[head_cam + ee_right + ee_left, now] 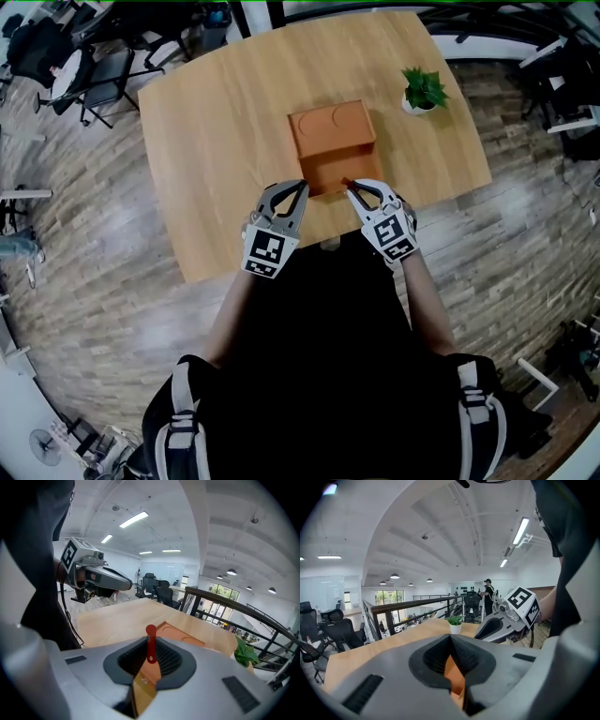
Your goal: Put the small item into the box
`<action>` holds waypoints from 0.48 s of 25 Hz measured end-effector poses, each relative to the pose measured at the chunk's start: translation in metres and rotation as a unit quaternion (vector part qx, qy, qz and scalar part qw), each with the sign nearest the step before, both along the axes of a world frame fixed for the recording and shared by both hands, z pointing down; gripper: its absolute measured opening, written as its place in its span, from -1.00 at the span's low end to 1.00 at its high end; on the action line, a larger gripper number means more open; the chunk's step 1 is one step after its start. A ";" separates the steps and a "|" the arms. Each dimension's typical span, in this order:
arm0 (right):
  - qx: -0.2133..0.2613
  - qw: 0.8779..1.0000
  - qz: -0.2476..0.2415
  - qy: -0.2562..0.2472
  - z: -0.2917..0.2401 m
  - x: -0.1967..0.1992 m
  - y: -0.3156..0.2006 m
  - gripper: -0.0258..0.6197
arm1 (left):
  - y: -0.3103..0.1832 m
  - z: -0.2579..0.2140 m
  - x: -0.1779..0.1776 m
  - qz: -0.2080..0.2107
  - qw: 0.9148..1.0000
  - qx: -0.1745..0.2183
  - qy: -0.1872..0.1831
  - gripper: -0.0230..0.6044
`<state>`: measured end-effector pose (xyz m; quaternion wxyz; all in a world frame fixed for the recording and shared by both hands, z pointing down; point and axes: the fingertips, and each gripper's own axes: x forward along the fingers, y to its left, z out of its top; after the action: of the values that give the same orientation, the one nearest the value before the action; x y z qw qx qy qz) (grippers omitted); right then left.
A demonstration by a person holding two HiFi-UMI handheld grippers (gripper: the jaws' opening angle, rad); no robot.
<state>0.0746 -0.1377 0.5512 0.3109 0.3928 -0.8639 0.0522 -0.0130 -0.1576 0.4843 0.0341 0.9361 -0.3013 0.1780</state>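
An orange box (328, 141) lies in the middle of the wooden table (216, 141), its open tray toward me. My right gripper (349, 186) hovers at the tray's near right corner, shut on a small red item (150, 644) that sticks up between the jaws. In the right gripper view the box (183, 633) lies just beyond the jaws. My left gripper (303, 185) hangs at the tray's near left corner with its jaws shut and nothing in them. Through the left gripper (450, 638) only a sliver of the orange box (454, 679) shows.
A small potted plant (424, 91) stands at the table's far right, also seen as the plant (454, 623) past the left jaws. Office chairs (84, 66) stand beyond the table's left corner. A railing (412, 605) runs behind the table.
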 end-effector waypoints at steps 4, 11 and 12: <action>-0.018 1.000 -0.016 -0.001 0.013 0.008 -0.010 -0.71 | -0.007 0.002 0.006 -0.015 1.000 -0.006 -0.004 -0.86; -0.035 0.998 -0.046 -0.009 0.030 0.007 -0.027 -0.71 | -0.019 0.010 0.005 -0.043 0.999 -0.017 -0.018 -0.86; -0.038 0.998 -0.050 -0.010 0.033 0.007 -0.029 -0.71 | -0.020 0.011 0.005 -0.047 0.999 -0.019 -0.018 -0.86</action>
<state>0.0814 -0.1662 0.5846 0.3186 0.3366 -0.8831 0.0731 -0.0077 -0.1778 0.4949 0.0545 0.9169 -0.3417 0.1988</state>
